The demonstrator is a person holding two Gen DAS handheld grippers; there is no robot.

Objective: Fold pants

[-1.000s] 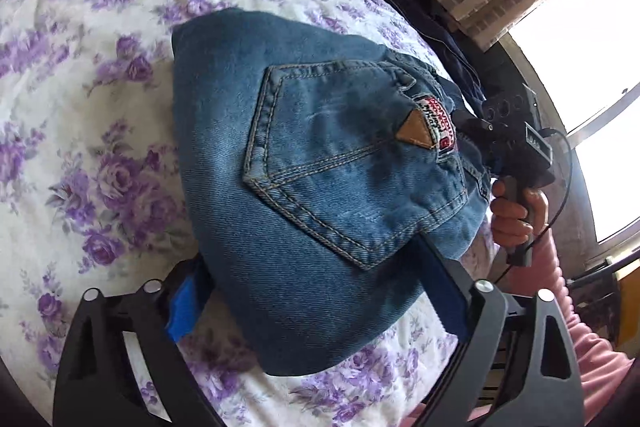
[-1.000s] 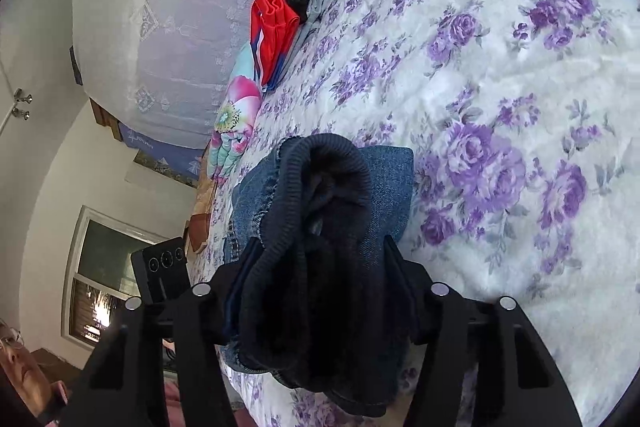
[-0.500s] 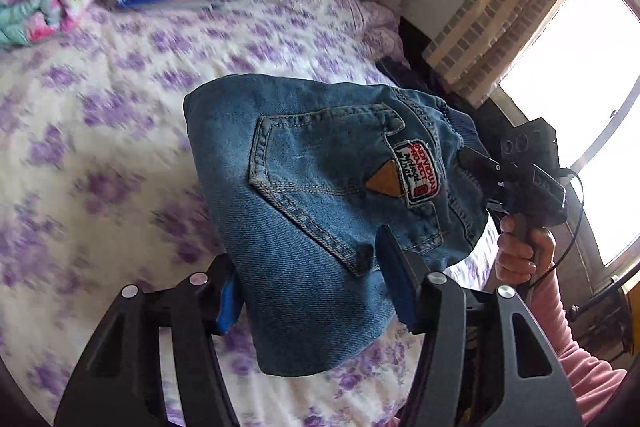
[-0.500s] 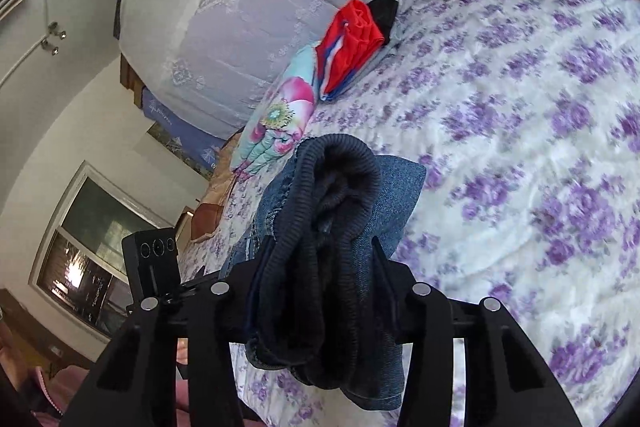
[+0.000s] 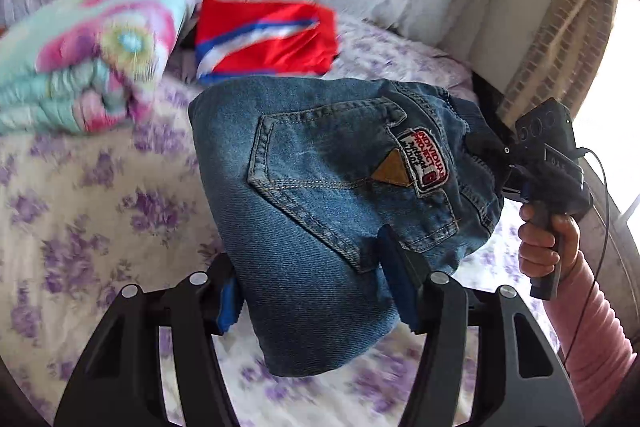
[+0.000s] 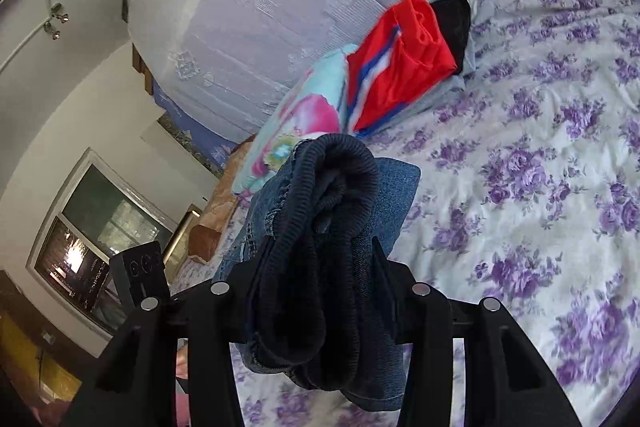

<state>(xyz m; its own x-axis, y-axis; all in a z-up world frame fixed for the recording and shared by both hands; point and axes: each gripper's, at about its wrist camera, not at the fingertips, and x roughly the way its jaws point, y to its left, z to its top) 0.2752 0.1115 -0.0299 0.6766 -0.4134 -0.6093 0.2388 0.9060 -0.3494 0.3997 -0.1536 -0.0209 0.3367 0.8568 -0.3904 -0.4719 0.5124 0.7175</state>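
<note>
Left jaws: the left gripper (image 5: 310, 281) was closed on the folded denim pants (image 5: 320, 187); the blue pads pressed the bundle from both sides near its lower edge; these jaws had just been closing, with the denim between them.
Right jaws: the right gripper (image 6: 316, 267) was clamped on the dark ribbed waistband end of the same bundle; its jaws too had just been narrowing onto the cloth.
Pants: a compact multi-layer packet, back pocket and patch facing up; held between both grippers, clear of the floral bedspread (image 5: 80, 207).
Done: the folding itself looked finished.
Left: judging by the scene, only setting it down; probably by the red garment (image 5: 264, 39) and floral blanket (image 5: 80, 59) near the headboard.
Risk: the thick bundle could slump open on release.
</note>
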